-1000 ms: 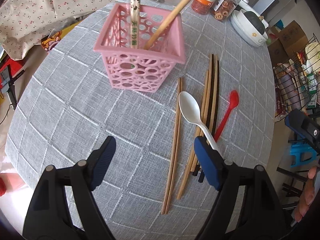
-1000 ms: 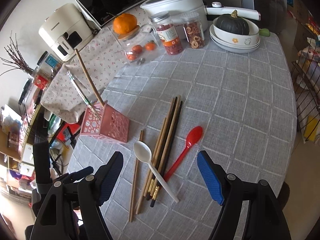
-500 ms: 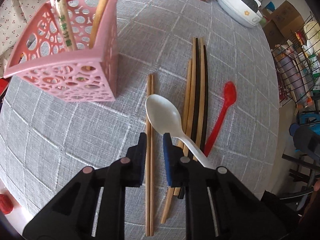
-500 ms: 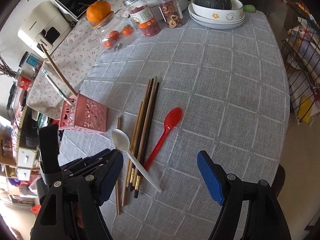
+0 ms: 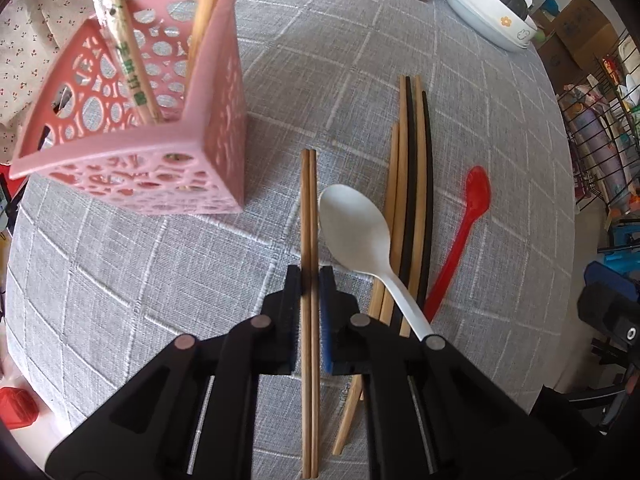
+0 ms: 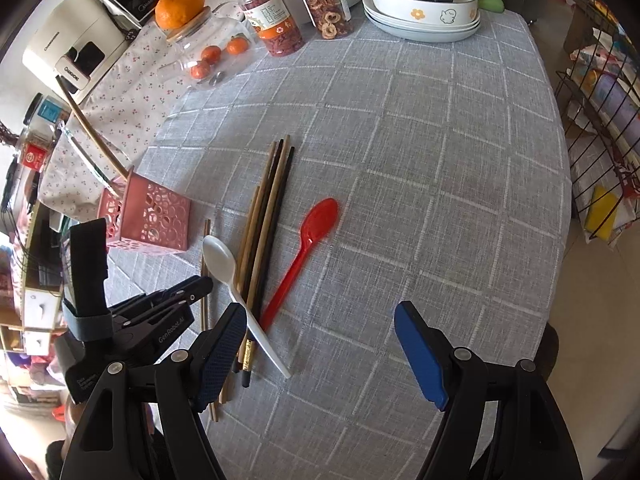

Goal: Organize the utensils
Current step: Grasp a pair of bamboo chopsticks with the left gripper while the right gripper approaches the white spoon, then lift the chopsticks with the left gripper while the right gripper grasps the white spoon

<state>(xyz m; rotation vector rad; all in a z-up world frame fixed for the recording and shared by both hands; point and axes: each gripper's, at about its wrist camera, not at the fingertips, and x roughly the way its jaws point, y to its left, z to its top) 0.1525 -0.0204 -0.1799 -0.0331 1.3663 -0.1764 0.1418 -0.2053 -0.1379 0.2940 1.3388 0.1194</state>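
My left gripper [image 5: 309, 280] is shut on a pair of brown wooden chopsticks [image 5: 309, 208] that lies on the grey checked tablecloth. A white spoon [image 5: 356, 228] lies just right of them, over a bundle of wooden and black chopsticks [image 5: 412, 184]. A red spoon [image 5: 464, 224] lies further right. The pink perforated basket [image 5: 160, 128] stands to the left and holds two chopsticks. My right gripper [image 6: 320, 344] is open and empty above the table, near the red spoon [image 6: 308, 244]; the left gripper [image 6: 200, 286] shows at its left.
Jars [image 6: 276, 24], a glass jar with an orange [image 6: 192, 40] and stacked white dishes with a squash [image 6: 420, 4] stand along the table's far edge. A wire rack [image 6: 600, 152] stands off the right side. A floral cloth [image 6: 116, 104] lies behind the basket.
My left gripper moved forward and down and closed from wide open onto the pair of brown chopsticks. My right gripper stayed open and drew nearer to the table.
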